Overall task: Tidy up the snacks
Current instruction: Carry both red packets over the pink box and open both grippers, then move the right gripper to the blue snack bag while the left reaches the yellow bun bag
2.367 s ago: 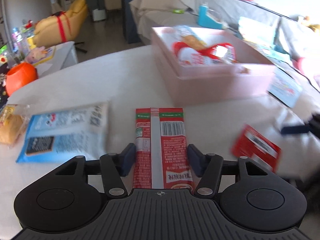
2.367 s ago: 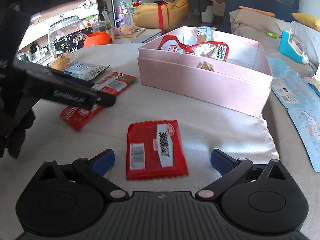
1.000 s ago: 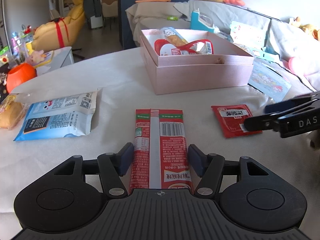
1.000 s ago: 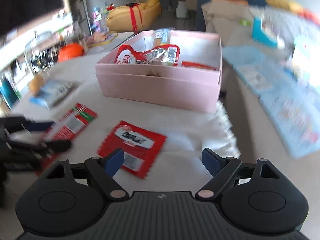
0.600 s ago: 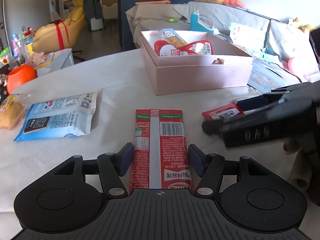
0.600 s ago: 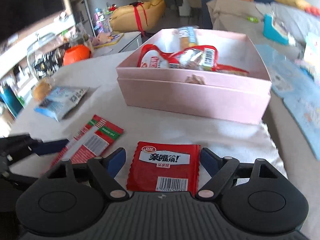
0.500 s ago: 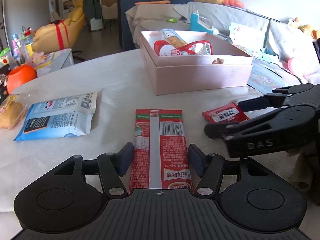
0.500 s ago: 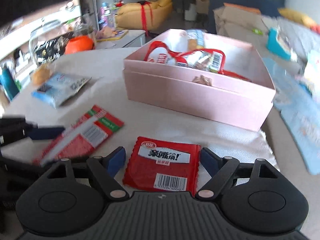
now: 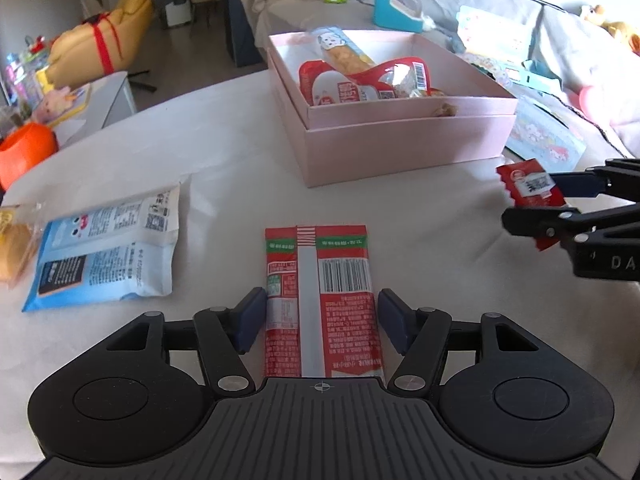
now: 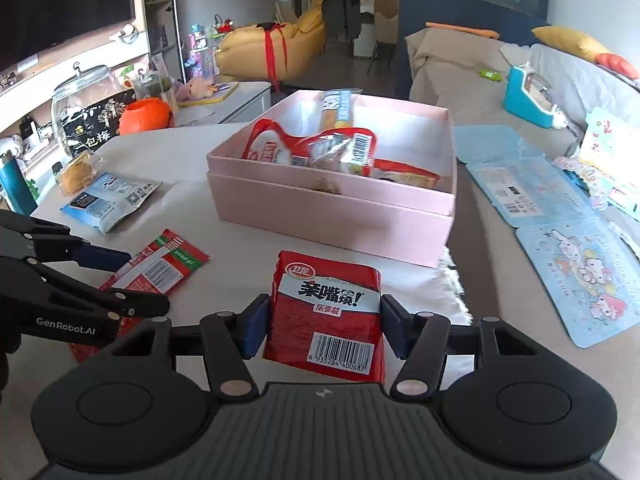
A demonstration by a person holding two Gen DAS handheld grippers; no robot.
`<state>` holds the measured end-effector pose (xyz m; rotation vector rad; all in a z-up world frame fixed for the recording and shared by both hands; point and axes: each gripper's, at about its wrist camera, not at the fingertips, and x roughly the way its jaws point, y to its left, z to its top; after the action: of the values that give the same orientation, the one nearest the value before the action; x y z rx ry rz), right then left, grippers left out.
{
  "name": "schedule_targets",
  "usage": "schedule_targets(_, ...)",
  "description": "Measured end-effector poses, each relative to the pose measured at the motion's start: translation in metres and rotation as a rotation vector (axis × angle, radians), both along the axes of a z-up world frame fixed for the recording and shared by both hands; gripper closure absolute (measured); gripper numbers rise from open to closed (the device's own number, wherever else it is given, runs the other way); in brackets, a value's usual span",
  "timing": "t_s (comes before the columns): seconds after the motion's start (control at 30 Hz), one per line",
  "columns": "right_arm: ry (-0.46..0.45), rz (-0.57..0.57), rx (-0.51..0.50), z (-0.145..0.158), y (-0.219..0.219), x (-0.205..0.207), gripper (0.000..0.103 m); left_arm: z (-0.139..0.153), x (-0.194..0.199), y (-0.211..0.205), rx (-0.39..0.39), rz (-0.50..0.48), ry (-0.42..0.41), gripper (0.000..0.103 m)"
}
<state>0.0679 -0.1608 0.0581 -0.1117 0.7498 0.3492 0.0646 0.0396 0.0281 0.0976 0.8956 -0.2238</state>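
A long red snack packet (image 9: 320,300) lies flat on the white table between the fingers of my left gripper (image 9: 322,318). Its jaws are closing, and the pads stand right at the packet's edges without bending it. A small red packet (image 10: 326,312) is in my right gripper (image 10: 324,320). Those jaws are still closing, with the pads pressing its sides so that it bows. The left wrist view shows this small packet (image 9: 528,188) held off the table in the right gripper (image 9: 536,204). Ahead stands the open pink box (image 10: 320,216) with several snacks inside.
A blue and white packet (image 9: 108,252) and a wrapped bun (image 9: 12,248) lie at the table's left. An orange pumpkin pot (image 10: 144,118) and a glass jar (image 10: 84,108) stand beyond. Blue printed cards (image 10: 576,276) cover the right side, next to a sofa.
My right gripper came over the small red packet, closed on it and raised it off the table. The left jaws narrowed a little around the long packet, which stays flat.
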Motion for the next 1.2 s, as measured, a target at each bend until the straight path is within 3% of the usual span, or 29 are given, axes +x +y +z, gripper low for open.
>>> schedule_targets(0.03, -0.001, -0.004, 0.0, 0.001, -0.003, 0.0, 0.044, 0.001, -0.002, 0.003, -0.017, 0.008, -0.013, 0.049)
schedule_targets(0.2, -0.029, -0.017, 0.025, 0.011, -0.015, -0.006, 0.044, 0.015, -0.02, 0.018, -0.152, 0.024, -0.11, 0.051)
schedule_targets(0.27, -0.078, -0.015, 0.052, 0.028, -0.021, -0.008, 0.044, 0.043, -0.015, 0.024, -0.218, 0.023, -0.18, 0.051)
schedule_targets(0.4, -0.23, -0.024, 0.092, 0.085, -0.027, 0.002, 0.044, 0.104, 0.008, 0.022, -0.257, 0.005, -0.338, 0.051)
schedule_targets(0.47, -0.285, -0.03, 0.095, 0.112, -0.025, 0.019, 0.044, 0.125, 0.032, 0.023, -0.339, 0.002, -0.399, 0.047)
schedule_targets(0.53, -0.306, -0.051, 0.1, 0.132, -0.02, 0.045, 0.038, 0.127, 0.071, 0.026, -0.459, -0.007, -0.383, 0.039)
schedule_targets(0.6, -0.303, -0.061, 0.106, 0.144, -0.014, 0.076, 0.024, 0.111, 0.115, 0.026, -0.503, -0.006, -0.229, 0.04)
schedule_targets(0.63, -0.295, -0.07, 0.087, 0.145, -0.01, 0.092, 0.023, 0.101, 0.128, 0.03, -0.522, 0.02, -0.176, 0.046)
schedule_targets(0.7, -0.262, -0.125, 0.032, 0.139, -0.005, 0.114, 0.023, 0.086, 0.128, 0.042, -0.546, 0.046, -0.168, 0.048)
schedule_targets(0.8, -0.225, -0.115, 0.011, 0.121, -0.006, 0.115, 0.023, 0.072, 0.107, 0.075, -0.513, 0.101, -0.197, 0.048)
schedule_targets(1.03, -0.107, -0.024, 0.01, 0.066, 0.003, 0.102, 0.023, 0.056, 0.062, 0.168, -0.299, 0.354, -0.263, 0.048)
schedule_targets(1.13, -0.065, 0.059, 0.049, 0.055, 0.026, 0.096, 0.023, 0.059, 0.056, 0.198, -0.253, 0.443, -0.305, 0.047)
schedule_targets(1.2, -0.038, 0.136, 0.074, 0.052, 0.042, 0.089, 0.023, 0.058, 0.056, 0.214, -0.164, 0.509, -0.321, 0.048)
